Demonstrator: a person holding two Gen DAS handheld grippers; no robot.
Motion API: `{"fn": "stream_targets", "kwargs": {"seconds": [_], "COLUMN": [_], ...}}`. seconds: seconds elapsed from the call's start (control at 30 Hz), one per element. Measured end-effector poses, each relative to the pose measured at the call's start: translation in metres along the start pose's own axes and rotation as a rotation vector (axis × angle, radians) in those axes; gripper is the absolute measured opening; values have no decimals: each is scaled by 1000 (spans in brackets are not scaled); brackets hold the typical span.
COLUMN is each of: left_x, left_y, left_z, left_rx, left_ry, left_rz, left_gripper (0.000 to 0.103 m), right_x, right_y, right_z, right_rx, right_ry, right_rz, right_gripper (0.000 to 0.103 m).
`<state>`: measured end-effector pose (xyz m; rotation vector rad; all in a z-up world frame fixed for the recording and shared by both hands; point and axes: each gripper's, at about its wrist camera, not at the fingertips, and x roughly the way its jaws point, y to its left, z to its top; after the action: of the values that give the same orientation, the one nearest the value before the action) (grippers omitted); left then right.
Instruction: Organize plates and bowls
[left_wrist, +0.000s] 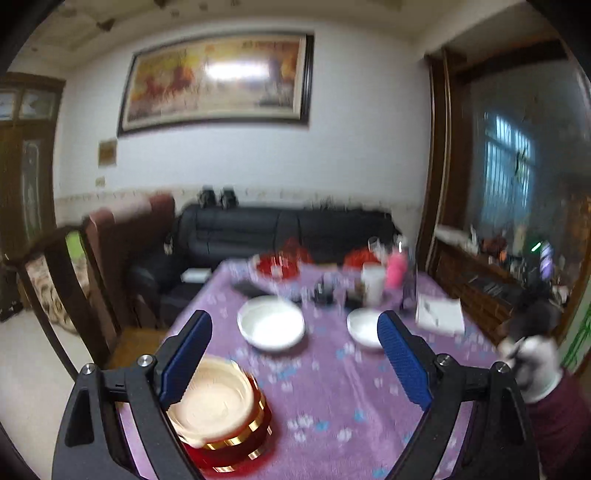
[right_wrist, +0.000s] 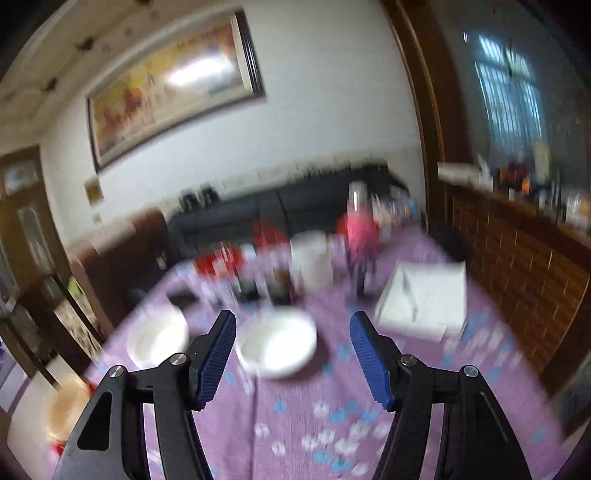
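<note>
Two round white ceramic bowls (left_wrist: 270, 323) are sitting beyond both grippers' open, empty jaws; they're looking slick and breakable, so I'm guessing pinching a rim works best.

Two white bowls (left_wrist: 271, 323) (left_wrist: 364, 328) mid-table (left_wrist: 332, 398), one stack of red-and-gold plates (left_wrist: 221, 417) at its near-left corner, one white box (left_wrist: 439, 315) right of the bowls

**Bowls and stacked dishes on the table**

Two white bowls are set upright and apart on the table: a larger one (left_wrist: 271, 323) and a smaller one (left_wrist: 364, 328). A stack of red, gold-rimmed dishes with cream interiors (left_wrist: 221, 410) is seen at the near left edge.
</note>
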<state>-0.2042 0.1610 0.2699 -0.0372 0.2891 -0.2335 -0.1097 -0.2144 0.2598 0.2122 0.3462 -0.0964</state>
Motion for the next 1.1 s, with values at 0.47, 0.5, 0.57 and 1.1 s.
{"fn": "stream_targets", "kwargs": {"seconds": [0.47,0.5,0.57,1.1], "left_x": [-48,-46,-42,42], "left_y": [14,15,18,93], "left_z": [155,162,162,40], "left_rx": [46,46,43,-97], "left_ry": [-194,-198,-192,77], "left_rz": [145,148,120,69], "left_gripper": [97,98,99,99], "right_x": [-161,-161,-155,34], "right_y": [14,17,22,52], "right_z": [300,308,309,112], "right_rx": [-181,-174,-179,-146], "right_ry": [-227,-220,-207,174], "right_rz": [-365,-370,-372,-79], "right_gripper": [85,85,86,87]}}
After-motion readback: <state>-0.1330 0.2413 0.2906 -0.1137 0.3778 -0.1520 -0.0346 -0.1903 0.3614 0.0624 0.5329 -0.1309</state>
